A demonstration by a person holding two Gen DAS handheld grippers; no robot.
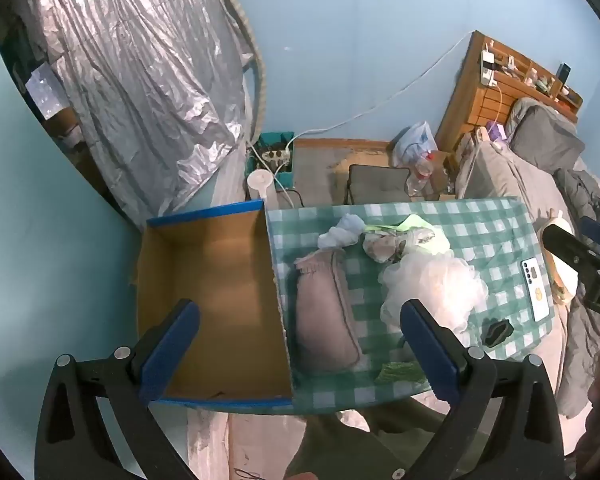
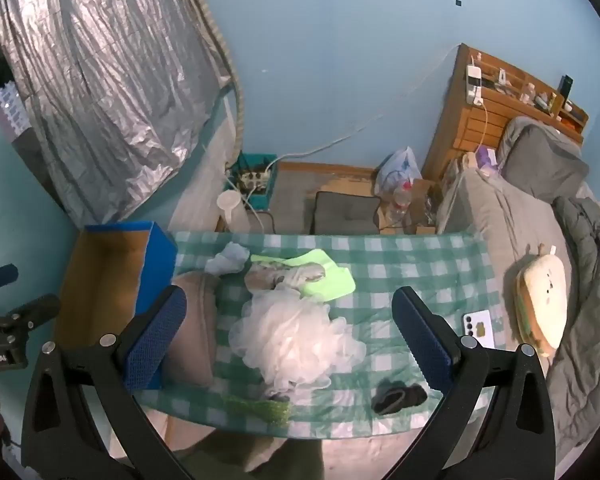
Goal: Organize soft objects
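- Left gripper (image 1: 300, 344): jaws spread wide, nothing between them, above the box edge and table.
- Right gripper (image 2: 292, 340): jaws likewise released, empty, above the white mesh pouf (image 2: 296, 340).
- Checked table (image 2: 420, 264): pouf at centre; pink cushion (image 1: 326, 320) beside the cardboard box (image 1: 216, 300); green cloth (image 2: 324, 276) and pale blue cloth (image 2: 230, 262) farther back.
- Phone (image 1: 536, 290) near the table's right edge.
- Box: open, at the table's left.

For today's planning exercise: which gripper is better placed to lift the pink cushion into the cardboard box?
Probably the left gripper: open and empty, it spans the pink cushion and the cardboard box. The right gripper frames the white mesh sponge.
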